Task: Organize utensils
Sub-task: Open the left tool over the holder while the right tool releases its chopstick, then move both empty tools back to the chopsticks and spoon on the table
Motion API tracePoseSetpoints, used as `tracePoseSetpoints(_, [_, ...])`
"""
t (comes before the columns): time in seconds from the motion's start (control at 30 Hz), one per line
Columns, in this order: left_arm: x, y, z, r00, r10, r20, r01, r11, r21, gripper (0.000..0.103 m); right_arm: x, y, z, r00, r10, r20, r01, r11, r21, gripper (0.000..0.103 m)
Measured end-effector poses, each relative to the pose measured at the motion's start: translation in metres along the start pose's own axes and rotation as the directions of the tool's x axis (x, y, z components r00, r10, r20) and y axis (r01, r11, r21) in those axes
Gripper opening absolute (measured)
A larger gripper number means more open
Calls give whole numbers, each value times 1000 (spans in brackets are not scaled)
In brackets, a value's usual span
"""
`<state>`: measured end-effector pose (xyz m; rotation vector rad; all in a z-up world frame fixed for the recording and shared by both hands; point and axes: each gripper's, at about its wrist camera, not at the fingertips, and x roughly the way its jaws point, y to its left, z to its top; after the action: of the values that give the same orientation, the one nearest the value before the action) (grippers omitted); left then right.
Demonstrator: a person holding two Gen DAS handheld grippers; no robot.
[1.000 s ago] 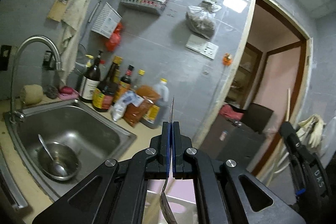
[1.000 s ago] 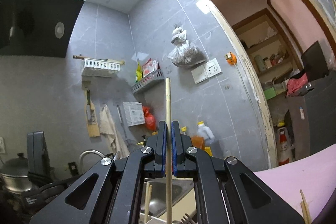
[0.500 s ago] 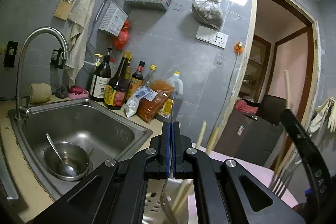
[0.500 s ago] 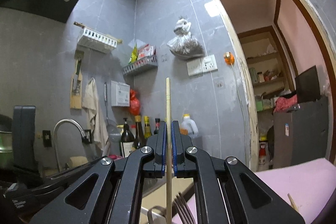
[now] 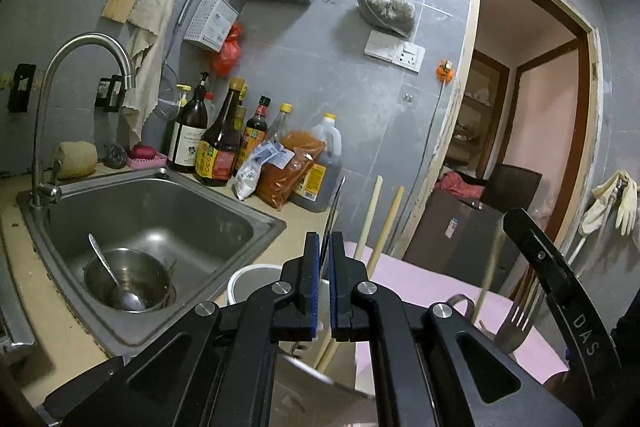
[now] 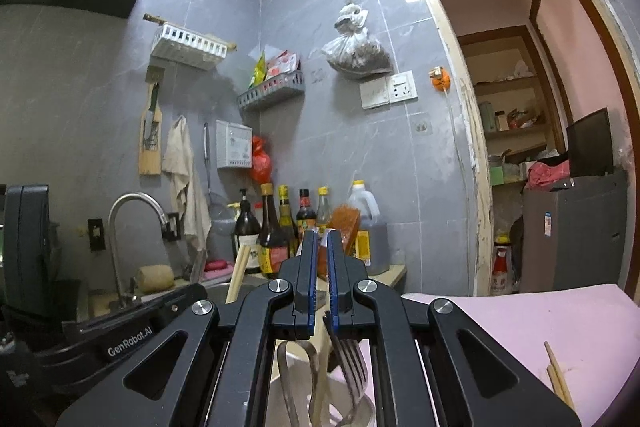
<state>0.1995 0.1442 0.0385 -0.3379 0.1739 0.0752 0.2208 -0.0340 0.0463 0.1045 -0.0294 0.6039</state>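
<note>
Left wrist: claw (image 5: 325, 247) around spoon handle (image 5: 334, 205), above holder (image 5: 252, 277).

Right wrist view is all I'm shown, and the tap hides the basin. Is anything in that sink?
Observer: Yes. The left wrist view looks down into the sink: a steel bowl sits at the bottom with a spoon leaning in it.
Visitor: And what is being carried on the other side?
Observer: The left gripper is shut on a thin metal handle that sticks up between its pads.
</note>
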Motion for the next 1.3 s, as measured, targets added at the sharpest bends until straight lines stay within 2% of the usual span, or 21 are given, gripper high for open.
tracePoseSetpoints(0.23, [-4,-3,-1,999,-13,-50,13,1000,10,5,-6,-5,3,1000,23,-20,-22,999,28,4])
tracePoseSetpoints(0.3, [-6,-5,-1,998,-23,-61,24,1000,8,8,-9,-5,4,999,26,-22,-26,999,29,5])
tracePoseSetpoints(0.37, [-9,-7,0,998,-23,-62,23,1000,10,21,-14,-6,6,999,33,-22,-32,999,30,8])
tracePoseSetpoints(0.47, [-14,-12,3,997,-48,-58,47,999,-9,27,-21,-8,13,999,33,-4,-33,999,28,20])
tracePoseSetpoints(0.6, [-18,-20,10,997,-59,-59,58,998,-6,31,-30,-12,23,1000,23,12,-23,999,43,22])
tracePoseSetpoints(0.67, [-24,-27,15,995,-81,-50,81,997,1,40,-35,-15,29,1000,5,14,-6,999,44,26])
tracePoseSetpoints(0.77, [-31,-39,22,993,-110,-33,111,993,30,48,-44,-22,37,1000,-14,20,13,999,45,41])
tracePoseSetpoints(0.87, [-36,-49,26,990,-136,-27,137,989,56,57,-55,-32,44,999,-42,9,42,998,40,43])
tracePoseSetpoints(0.9, [-39,-53,27,989,-146,-25,147,987,61,59,-59,-36,46,999,-53,5,53,998,37,47])
tracePoseSetpoints(0.97, [-43,-60,28,986,-166,-20,167,983,72,70,-68,-43,50,997,-75,3,75,997,35,60])
tracePoseSetpoints(1.1, [-48,-76,29,980,-199,-17,200,975,100,83,-91,-62,60,992,-127,4,127,992,10,73])
tracePoseSetpoints(1.17, [-52,-84,27,976,-218,-10,218,970,106,94,-103,-71,65,988,-157,0,157,988,1,82])
tracePoseSetpoints(1.27, [-56,-95,23,969,-247,-7,247,963,107,100,-122,-84,68,980,-200,1,200,980,-7,100])
tracePoseSetpoints(1.3, [-56,-101,21,965,-261,-15,261,959,113,100,-127,-87,69,977,-212,5,212,977,-11,103])
